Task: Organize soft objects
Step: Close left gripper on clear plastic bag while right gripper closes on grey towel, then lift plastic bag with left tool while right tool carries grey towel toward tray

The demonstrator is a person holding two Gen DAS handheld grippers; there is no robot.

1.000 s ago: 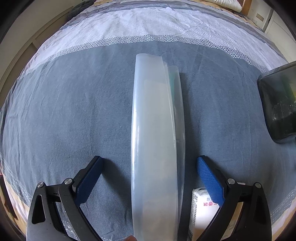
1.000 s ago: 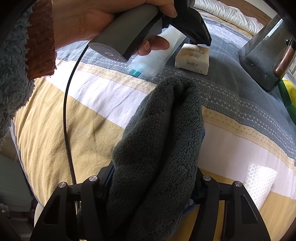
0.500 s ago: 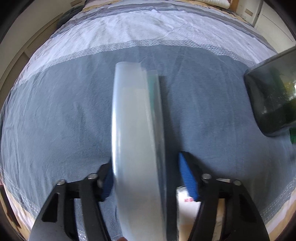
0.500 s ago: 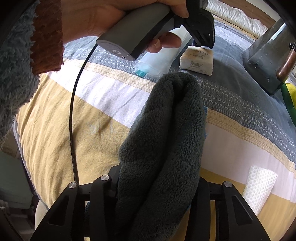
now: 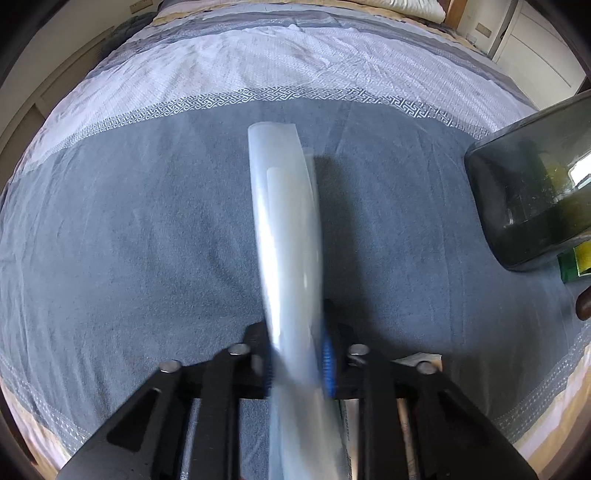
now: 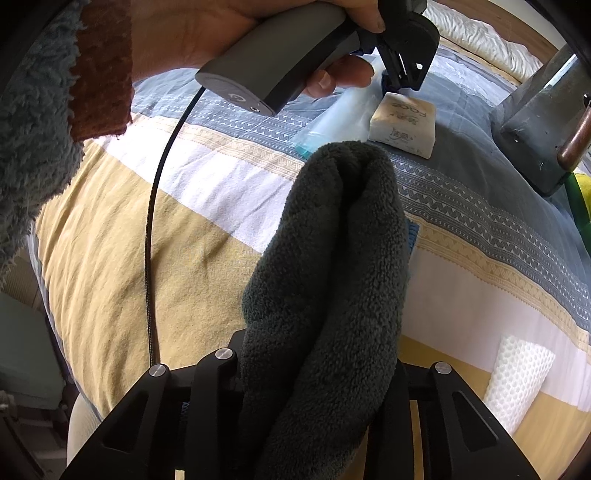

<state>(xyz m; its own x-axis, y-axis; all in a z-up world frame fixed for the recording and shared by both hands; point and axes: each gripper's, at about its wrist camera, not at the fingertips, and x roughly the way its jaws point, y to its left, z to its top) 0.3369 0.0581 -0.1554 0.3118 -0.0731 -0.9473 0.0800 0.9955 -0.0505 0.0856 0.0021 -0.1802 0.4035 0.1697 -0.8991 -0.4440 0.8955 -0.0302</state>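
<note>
Left tongs (image 5: 297, 363) are clamped tight on a clear plastic bag (image 5: 286, 229), folded into a long limp strip that hangs off the pads over the blue-grey band of the bedspread (image 5: 129, 240). Right tongs (image 6: 317, 387) are closing on a dark grey fleece towel (image 6: 332, 266), which already fills the gap and bulges well past the pads.

Risks, as I judge them:
- The bag is slick and thin; with only one end pinched, a quick swing could let it slide out or unfold.
- The bag's free end trails low. Drag it across the bedspread and it will likely catch and buckle.
- The towel is bulky, and the tongs bite only part of the bundle. Loose folds could sag or pull free if you lift fast.
- Your left hand (image 6: 229, 33) and its cable (image 6: 151, 236) sit just above the towel in the right wrist view. Raise the right side straight up and you may snag the cable.

Room and edges:
- A dark translucent bin (image 5: 532, 192) stands at the right of the left view; its rim looks rigid, so clear it from above.
- A tissue pack (image 6: 404, 123) lies just beside the bag's lower end.
- White foam netting (image 6: 517, 380) lies well apart, near the bed's edge.
- The middle of the bedspread is open.
</note>
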